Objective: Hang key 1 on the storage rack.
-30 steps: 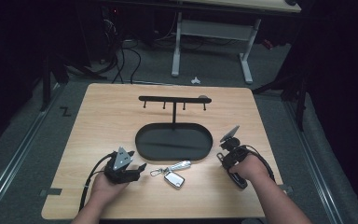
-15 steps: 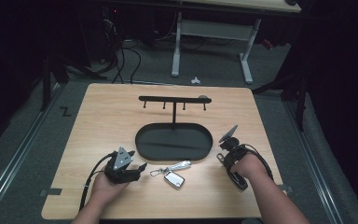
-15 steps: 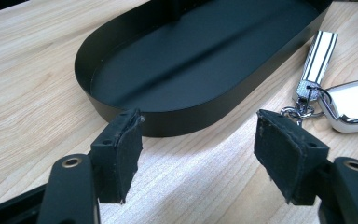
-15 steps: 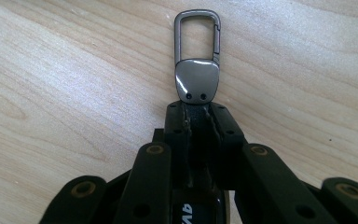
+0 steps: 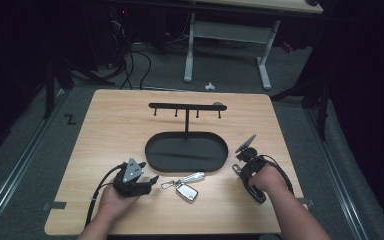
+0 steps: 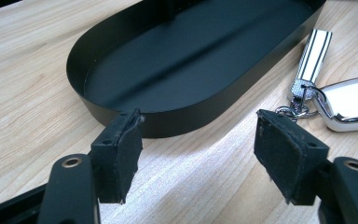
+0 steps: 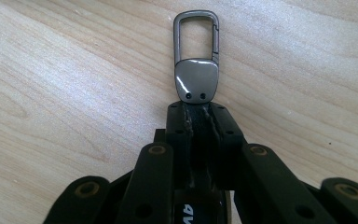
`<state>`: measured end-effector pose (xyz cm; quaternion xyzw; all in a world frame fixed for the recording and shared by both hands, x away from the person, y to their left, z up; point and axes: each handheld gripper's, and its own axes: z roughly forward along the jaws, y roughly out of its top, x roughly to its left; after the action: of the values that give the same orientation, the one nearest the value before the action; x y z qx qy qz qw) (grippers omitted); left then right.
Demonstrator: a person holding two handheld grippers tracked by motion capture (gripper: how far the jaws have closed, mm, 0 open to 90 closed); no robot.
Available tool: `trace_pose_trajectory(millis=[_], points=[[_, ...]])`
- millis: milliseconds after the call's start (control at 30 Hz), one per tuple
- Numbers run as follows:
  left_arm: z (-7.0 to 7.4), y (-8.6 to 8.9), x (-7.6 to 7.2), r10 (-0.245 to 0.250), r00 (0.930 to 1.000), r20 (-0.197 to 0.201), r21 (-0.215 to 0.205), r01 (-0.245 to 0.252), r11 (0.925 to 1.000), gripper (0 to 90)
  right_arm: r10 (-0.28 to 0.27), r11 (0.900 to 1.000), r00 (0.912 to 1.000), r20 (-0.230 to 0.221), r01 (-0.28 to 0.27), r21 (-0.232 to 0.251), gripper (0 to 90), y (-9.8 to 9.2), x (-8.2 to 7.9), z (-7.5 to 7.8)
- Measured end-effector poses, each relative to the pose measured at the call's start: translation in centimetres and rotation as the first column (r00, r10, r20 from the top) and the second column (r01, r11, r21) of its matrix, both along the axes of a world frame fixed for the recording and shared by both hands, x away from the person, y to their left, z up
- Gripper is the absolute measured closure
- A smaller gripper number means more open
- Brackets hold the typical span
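Right gripper is pinched tight on the strap of a carabiner key fob; the jaws have just been closing, with the strap between them. The metal clip and loop stick out past the jaw tips at 12 o'clock in the right gripper view, over bare wooden table. In the high view the right gripper sits at about 3 o'clock of the black oval tray.

The fob looks light. The clip end is stiff, smooth metal and likely slippery; the strap is soft and flat, so it is the better place to grip, as it is now. Expect the clip to swing when lifted.

Left gripper is spread, nothing between the pads, aimed at the tray's near wall. A car key with striped strap lies at its 2 o'clock, untouched. The hook rack stands behind the tray.
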<state>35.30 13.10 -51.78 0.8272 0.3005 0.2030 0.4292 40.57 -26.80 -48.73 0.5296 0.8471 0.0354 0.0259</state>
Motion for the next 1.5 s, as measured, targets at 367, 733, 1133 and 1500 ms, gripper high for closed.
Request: trace_pose_trajectory(millis=[367,733,1133,1500], points=[[0.0,0.2,0.0,0.003,1.0000,0.002,0.000,-0.003,1.0000,32.8,-0.034,0.998,0.9994,0.010,0.033,0.056,80.6,-0.9,-0.7,1.6],[0.0,0.1,-0.1,-0.002,1.0000,0.003,0.005,0.002,1.0000,32.8,-0.022,0.997,0.9972,0.071,0.017,0.072,80.6,-1.9,-2.1,4.9],[0.1,0.1,-0.1,-0.003,1.0000,0.002,0.005,0.003,1.0000,32.8,-0.041,0.995,0.9927,0.113,0.031,0.090,80.7,-2.5,-2.5,8.2],[0.1,0.1,-0.1,-0.005,1.0000,0.001,0.006,0.005,1.0000,32.8,-0.031,0.997,0.9880,0.151,0.020,0.075,80.7,-1.5,-1.7,10.1]])
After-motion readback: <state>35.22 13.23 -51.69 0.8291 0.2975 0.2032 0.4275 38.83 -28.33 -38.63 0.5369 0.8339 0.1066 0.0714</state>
